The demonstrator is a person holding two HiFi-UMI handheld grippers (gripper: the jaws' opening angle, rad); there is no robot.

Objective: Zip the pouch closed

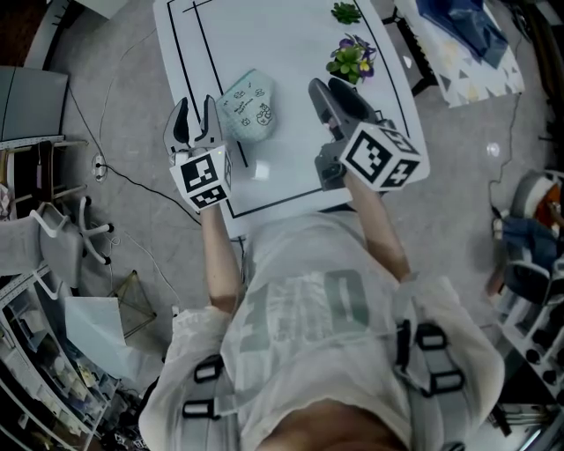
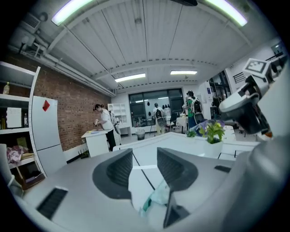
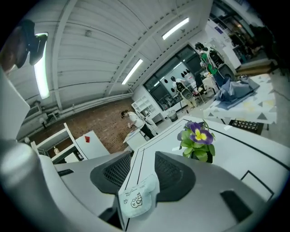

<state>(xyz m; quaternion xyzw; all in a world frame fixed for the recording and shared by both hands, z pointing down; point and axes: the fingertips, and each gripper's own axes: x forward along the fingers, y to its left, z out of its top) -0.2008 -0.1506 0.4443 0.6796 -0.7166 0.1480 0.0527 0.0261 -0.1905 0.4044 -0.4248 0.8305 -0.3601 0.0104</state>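
Looking down in the head view, a white bench (image 1: 291,167) edged with a black line carries the pouch (image 1: 248,107), pale mint with small drawings. It lies between the two grippers. The left gripper (image 1: 196,106) is just beside the pouch's left edge, and whether they touch cannot be told from here. The right gripper (image 1: 327,85) is clear of the pouch, with bare bench between them. Each gripper carries a cube of square markers near the person's hand. A potted flower (image 1: 352,58) with purple blooms stands beyond the right gripper, and a small green plant (image 1: 345,12) sits farther up the bench. How far the zip is drawn cannot be made out.

In the left gripper view, the fingers (image 2: 118,170) stand apart with white bench and its black line showing through the gap. They press on nothing. Part of the pouch (image 2: 153,202) shows low down, by the inner edge of the right-hand finger. The potted flower (image 2: 213,133) stands to the right, and a person (image 2: 105,122) in a white top stands at a counter by a brick wall.

In the right gripper view, the fingers (image 3: 172,174) are likewise apart and hold nothing. The pouch (image 3: 138,195) shows low in the gap between them, its printed face toward the camera. The potted flower (image 3: 198,138) stands just right of the fingers on the bench.
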